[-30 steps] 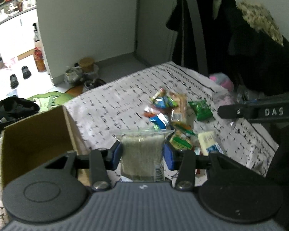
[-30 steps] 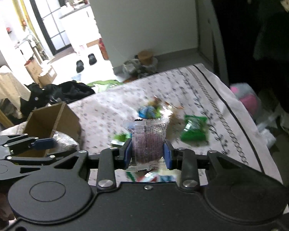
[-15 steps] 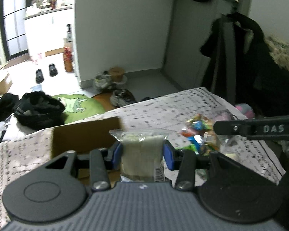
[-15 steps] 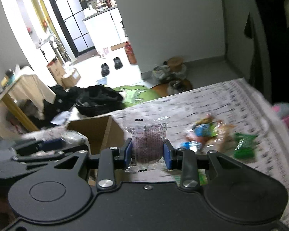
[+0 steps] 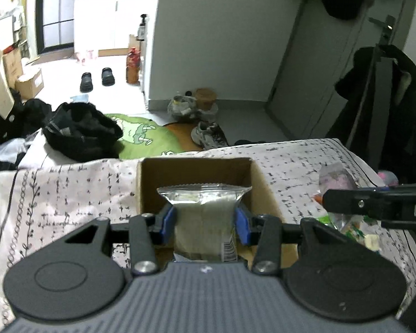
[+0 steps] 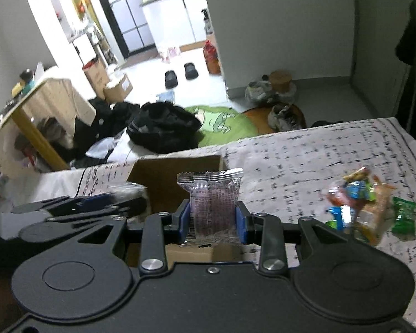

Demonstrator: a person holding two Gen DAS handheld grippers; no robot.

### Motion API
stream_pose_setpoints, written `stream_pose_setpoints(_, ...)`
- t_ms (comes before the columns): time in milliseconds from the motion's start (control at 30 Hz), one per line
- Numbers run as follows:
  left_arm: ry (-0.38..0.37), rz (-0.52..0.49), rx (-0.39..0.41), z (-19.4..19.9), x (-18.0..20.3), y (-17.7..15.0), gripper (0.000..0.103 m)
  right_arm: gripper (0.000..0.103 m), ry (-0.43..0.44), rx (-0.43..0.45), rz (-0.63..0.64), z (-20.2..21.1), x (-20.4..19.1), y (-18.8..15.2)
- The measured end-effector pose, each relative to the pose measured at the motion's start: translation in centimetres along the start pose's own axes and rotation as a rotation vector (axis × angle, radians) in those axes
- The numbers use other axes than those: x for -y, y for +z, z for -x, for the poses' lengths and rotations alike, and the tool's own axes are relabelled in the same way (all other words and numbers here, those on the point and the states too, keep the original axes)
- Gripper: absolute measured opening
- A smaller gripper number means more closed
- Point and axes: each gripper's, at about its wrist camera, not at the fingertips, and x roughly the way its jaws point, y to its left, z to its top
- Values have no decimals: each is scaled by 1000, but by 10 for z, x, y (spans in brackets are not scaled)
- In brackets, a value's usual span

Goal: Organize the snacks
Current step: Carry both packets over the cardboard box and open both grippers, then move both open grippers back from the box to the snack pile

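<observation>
My own left gripper covers the lower end of the pale snack packet, and the packet hides much of the cardboard box floor. The right gripper's purplish packet carries print too fine to read. The snack pile is smeared by blur (colours only, no labels). In my left view the other gripper is cut off by the right edge.

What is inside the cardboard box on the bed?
In the left wrist view, the cardboard box shows only bare brown inner walls. Its floor is hidden behind the pale snack packet held in the left tongs, so any contents there cannot be seen.
</observation>
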Motion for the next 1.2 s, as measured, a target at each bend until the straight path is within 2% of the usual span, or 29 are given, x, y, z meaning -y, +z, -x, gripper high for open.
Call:
stream_pose_setpoints(300,-56,53,47,-9,-22,-8,52,33,-62,-54,33,-35,-23,-2)
stream_pose_setpoints(433,-51,69,61,1,-32,-11,62,33,-94,-81,38,-45,-29,-3)
stream_pose_setpoints(600,-58,108,73,21,-45,-19,78,33,-125,-59,47,-50,-38,5)
stream_pose_setpoints(667,-41,102,84,28,-48,-23,86,33,-116,-71,49,-55,-44,6)
stream_pose_setpoints(767,-9,72,81,35,-51,-27,90,34,-102,-66,46,-60,-53,8)
stream_pose_setpoints(833,-3,68,82,39,-52,-28,92,46,-140,-64,35,-62,-55,9)
stream_pose_setpoints(867,-1,65,82,40,-52,-27,92,55,-149,-53,25,-60,-56,8)
stream_pose_setpoints(933,28,67,92,44,-51,-26,93,59,-124,-36,22,-54,-55,4)
stream_pose_setpoints(1100,49,62,112,53,-45,-24,95,84,-158,6,18,-25,-41,-3)
stream_pose_setpoints(1200,45,52,107,56,-38,-27,96,85,-167,26,-8,-7,-26,-7)
